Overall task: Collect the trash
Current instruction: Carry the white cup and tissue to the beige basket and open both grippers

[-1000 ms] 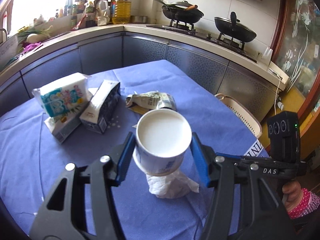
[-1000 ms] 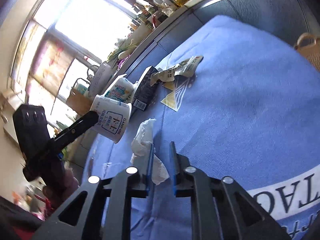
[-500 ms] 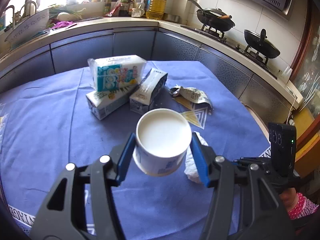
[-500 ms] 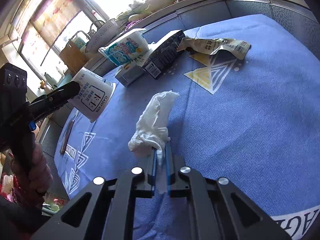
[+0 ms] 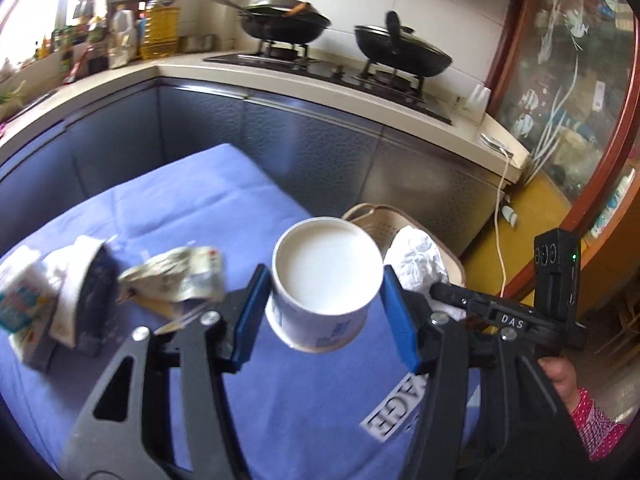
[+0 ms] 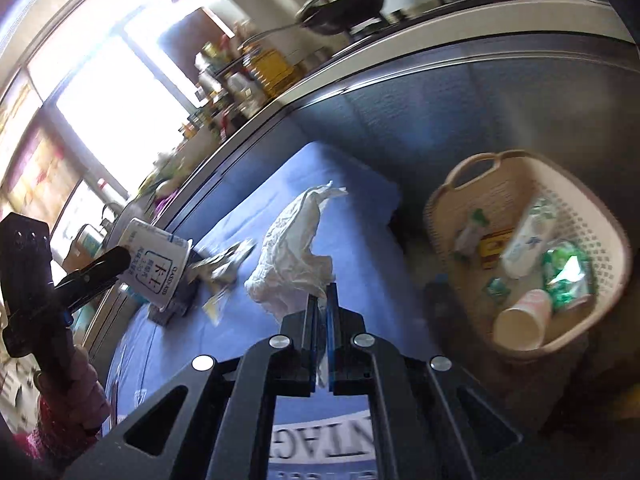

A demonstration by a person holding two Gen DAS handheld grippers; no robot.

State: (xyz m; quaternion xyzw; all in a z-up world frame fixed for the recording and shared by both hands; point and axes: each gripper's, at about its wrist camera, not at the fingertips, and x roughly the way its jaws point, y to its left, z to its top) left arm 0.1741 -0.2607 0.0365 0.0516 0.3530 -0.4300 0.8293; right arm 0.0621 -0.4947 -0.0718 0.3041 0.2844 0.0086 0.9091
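My left gripper [image 5: 326, 304] is shut on a white paper cup [image 5: 325, 268], held above the blue tablecloth [image 5: 208, 216]; the cup also shows in the right wrist view [image 6: 154, 266]. My right gripper [image 6: 321, 308] is shut on a crumpled white tissue [image 6: 294, 252], lifted off the table; the tissue also shows in the left wrist view [image 5: 416, 260], just right of the cup. A beige plastic basket [image 6: 452, 188] stands on the floor beyond the table edge, holding a paper cup [image 6: 520, 322], wrappers and other trash.
On the table lie a crumpled wrapper [image 5: 176, 278], a dark carton [image 5: 86, 292] and a tissue pack [image 5: 20, 296]. Behind, a kitchen counter [image 5: 280, 76] carries two black pans [image 5: 288, 22]. A glass cabinet [image 5: 572, 80] stands at the right.
The right gripper lifted the tissue off the table and carried it toward the basket. The left gripper swung right with the cup, toward the table's edge.
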